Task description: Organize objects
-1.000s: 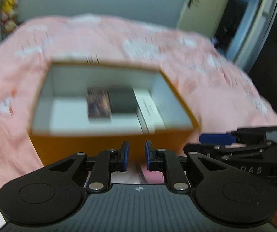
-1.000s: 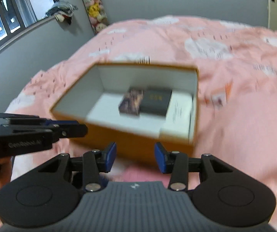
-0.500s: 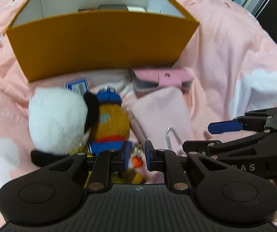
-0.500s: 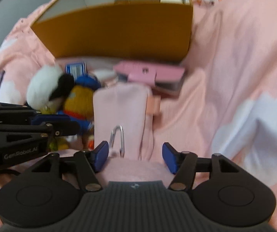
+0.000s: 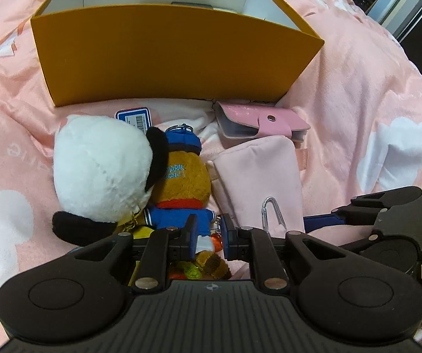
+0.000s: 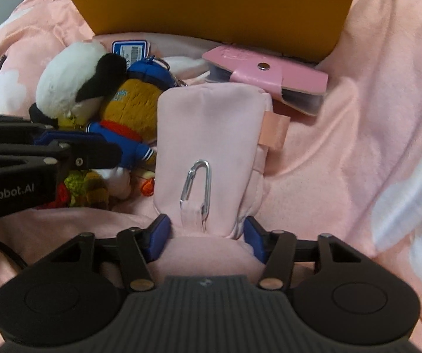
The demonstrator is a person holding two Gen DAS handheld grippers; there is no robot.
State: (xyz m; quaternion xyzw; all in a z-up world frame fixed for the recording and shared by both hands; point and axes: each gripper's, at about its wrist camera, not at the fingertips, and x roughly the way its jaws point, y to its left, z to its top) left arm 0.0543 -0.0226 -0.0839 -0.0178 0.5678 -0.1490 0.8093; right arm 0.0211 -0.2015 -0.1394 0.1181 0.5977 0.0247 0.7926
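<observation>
My right tongs (image 6: 206,236) stand wide apart, one blue pad on each side of the near end of the pale pink fabric pouch (image 6: 208,138); whether the pads touch it I cannot tell. The pouch lies flat on the pink cloud-print bedspread (image 6: 372,111), with a silver metal carabiner (image 6: 196,184) resting on top near its loop. My left tongs (image 5: 208,236) are narrow, with only a small gap between the pads, and they hang just over the legs of the brown plush doll in a blue sailor suit and cap (image 5: 181,185), holding nothing. A white round plush with black ears (image 5: 102,173) leans against that doll's left side. Beyond the pouch lies a pink snap-button card wallet (image 5: 258,123), just beside the front wall of the open orange cardboard box (image 5: 175,64). A blue-bordered barcode tag (image 5: 134,117) shows between the white plush and the box.
</observation>
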